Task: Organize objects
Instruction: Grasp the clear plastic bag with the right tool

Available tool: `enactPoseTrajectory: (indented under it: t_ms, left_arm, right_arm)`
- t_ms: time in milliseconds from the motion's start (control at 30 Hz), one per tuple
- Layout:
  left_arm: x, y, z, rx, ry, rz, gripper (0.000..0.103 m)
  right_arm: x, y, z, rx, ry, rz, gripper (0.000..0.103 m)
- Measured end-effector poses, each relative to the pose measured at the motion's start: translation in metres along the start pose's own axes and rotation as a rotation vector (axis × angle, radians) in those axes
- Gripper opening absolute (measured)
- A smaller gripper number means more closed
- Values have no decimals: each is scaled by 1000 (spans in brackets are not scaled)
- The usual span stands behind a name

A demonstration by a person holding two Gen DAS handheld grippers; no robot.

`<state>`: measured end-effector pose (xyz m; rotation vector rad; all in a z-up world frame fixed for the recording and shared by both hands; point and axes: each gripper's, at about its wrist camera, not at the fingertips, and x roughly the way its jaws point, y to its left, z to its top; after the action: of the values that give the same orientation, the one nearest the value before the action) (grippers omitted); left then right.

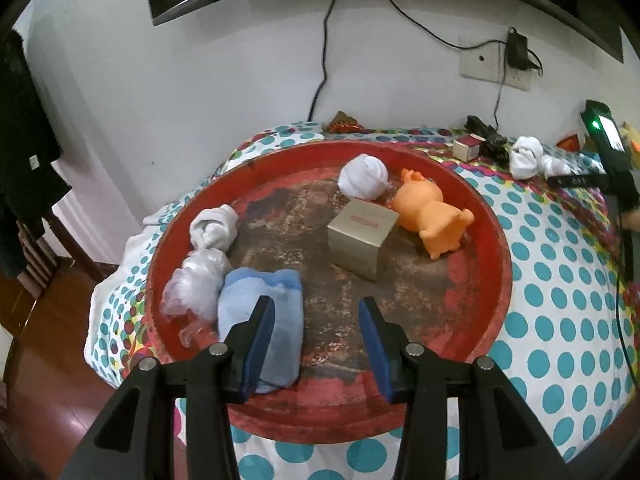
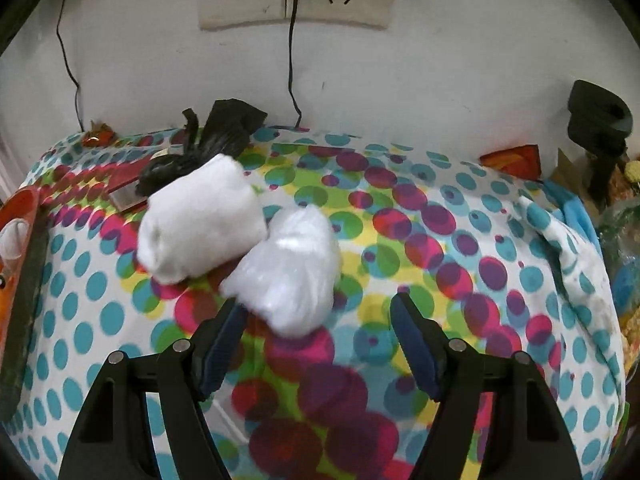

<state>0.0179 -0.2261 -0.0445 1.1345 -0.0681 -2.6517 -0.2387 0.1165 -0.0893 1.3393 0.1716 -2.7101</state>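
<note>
Left gripper (image 1: 318, 334) tilted down over red tray (image 1: 490, 240), fingers parted, empty, right gripper (image 2: 318, 338) fingers wide, unclenched, above plastic bundle (image 2: 290, 268)

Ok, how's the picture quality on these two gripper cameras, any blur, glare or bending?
Left wrist view: sharp; strong fisheye bend, the red tray bulges, dark corners, a glossy sheen on the wooden floor. Right wrist view: same bend, but smeared by motion, so the white sock bundle and crumpled plastic bag look soft-edged.
</note>
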Motion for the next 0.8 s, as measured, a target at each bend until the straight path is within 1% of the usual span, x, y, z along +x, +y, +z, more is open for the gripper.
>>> enactPoseTrajectory:
  t_ms: [133, 200, 267, 300, 367, 467, 633, 800]
  left_arm:
    - [0, -9, -2, 35, 3, -6, 45]
    - [0, -13, -2, 49, 1, -16, 45]
    - [0, -14, -2, 56, 2, -30, 45]
    - [1, -15, -1, 56, 5, -34, 45]
    - [2, -14, -1, 55, 7, -36, 45]
    - [3, -13, -2, 53, 13, -40, 45]
    - [6, -15, -3, 74, 19, -11, 45]
    - [7, -20, -4, 86, 27, -21, 45]
  right_arm:
    - [9, 0, 8, -3, 1, 9, 68]
    - [12, 1, 11, -12, 0, 16, 63]
    - [13, 2, 14, -16, 1, 28, 49]
    - [14, 2, 15, -12, 3, 38, 47]
    - [14, 3, 16, -9, 5, 53, 40]
    - [14, 4, 16, -10, 3, 68, 38]
    - [5, 4, 7, -14, -5, 85, 38]
    - [-7, -5, -4, -16, -26, 86, 38]
